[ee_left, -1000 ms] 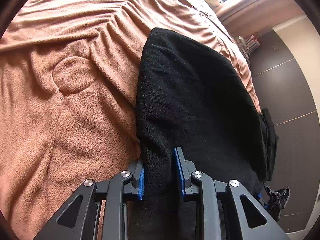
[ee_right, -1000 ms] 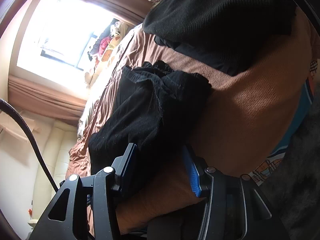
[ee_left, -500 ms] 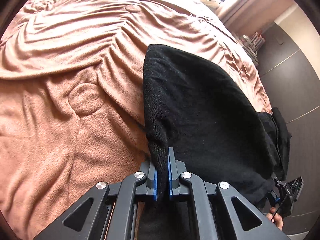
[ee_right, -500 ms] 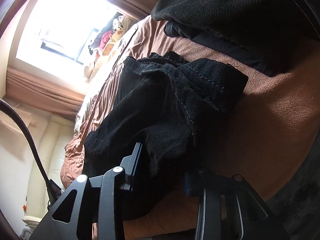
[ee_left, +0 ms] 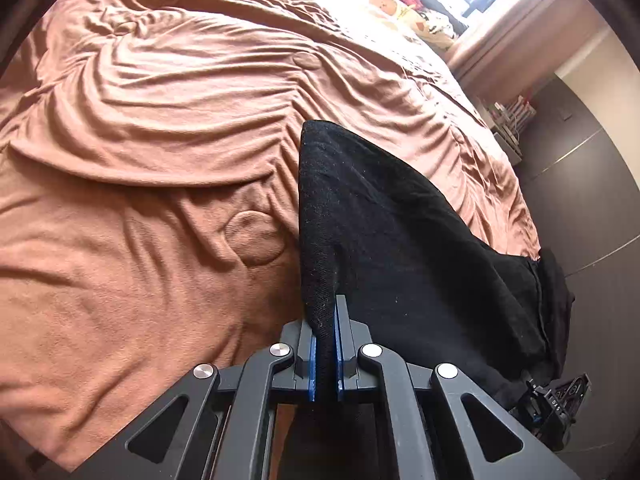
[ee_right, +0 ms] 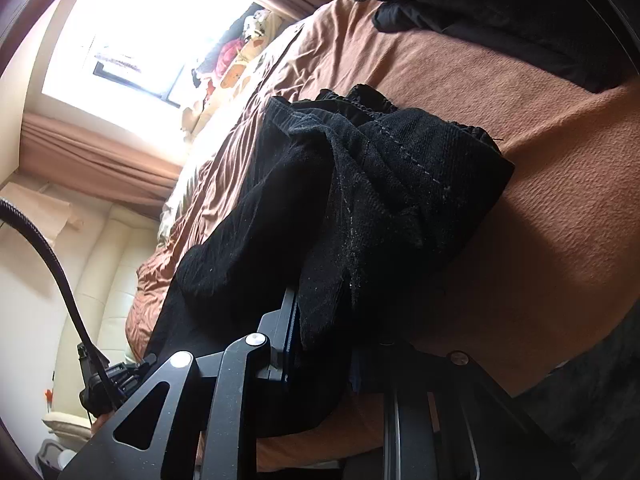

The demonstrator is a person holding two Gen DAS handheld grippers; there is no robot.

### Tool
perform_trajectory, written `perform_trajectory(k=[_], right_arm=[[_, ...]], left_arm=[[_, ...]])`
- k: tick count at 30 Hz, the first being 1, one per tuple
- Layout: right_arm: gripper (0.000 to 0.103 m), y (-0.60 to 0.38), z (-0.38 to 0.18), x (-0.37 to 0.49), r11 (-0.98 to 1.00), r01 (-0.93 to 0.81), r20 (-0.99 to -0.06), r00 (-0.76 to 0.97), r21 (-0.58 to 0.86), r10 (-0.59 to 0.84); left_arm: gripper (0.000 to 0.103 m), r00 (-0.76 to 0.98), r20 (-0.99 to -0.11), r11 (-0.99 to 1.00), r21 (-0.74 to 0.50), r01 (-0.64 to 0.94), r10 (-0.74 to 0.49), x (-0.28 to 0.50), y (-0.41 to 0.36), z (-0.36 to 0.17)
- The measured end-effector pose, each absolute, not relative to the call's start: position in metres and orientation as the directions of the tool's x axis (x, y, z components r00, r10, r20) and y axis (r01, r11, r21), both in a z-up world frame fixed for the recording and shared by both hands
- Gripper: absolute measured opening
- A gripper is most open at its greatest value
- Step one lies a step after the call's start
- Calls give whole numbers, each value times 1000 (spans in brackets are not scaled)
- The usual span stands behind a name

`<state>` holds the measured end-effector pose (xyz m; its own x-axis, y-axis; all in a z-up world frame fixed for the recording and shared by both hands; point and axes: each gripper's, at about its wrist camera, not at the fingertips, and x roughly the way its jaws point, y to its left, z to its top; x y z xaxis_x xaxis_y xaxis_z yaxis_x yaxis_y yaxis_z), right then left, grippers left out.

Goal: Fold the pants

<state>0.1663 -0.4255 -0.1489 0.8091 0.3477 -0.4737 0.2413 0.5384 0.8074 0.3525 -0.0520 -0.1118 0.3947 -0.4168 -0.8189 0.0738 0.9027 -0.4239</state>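
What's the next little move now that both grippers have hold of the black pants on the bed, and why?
Probably lift both ends together. The left gripper is shut on one edge of the black pants, the right gripper has bunched cloth between its fingers, and the middle sags onto the brown blanket.

— Where do the pants (ee_left: 400, 240) lie?
— On the blanket (ee_left: 140, 208) covering the bed, near its right edge, one end pinched in the left gripper (ee_left: 325, 344).
— And the other end?
— Bunched between the right gripper (ee_right: 324, 344) fingers; behind it, another garment (ee_right: 500, 4) on the blanket.
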Motion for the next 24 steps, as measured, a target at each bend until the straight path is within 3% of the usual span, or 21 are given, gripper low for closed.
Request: perform_trajectory(k=[15, 24], right_arm=[[14, -336, -133, 221, 618, 166, -508, 745, 769, 432], [14, -316, -129, 231, 642, 159, -529, 727, 750, 437]], left_arm=[[7, 472, -806, 900, -433, -59, -357, 326, 79, -105], [7, 474, -803, 885, -455, -97, -361, 315, 121, -113]])
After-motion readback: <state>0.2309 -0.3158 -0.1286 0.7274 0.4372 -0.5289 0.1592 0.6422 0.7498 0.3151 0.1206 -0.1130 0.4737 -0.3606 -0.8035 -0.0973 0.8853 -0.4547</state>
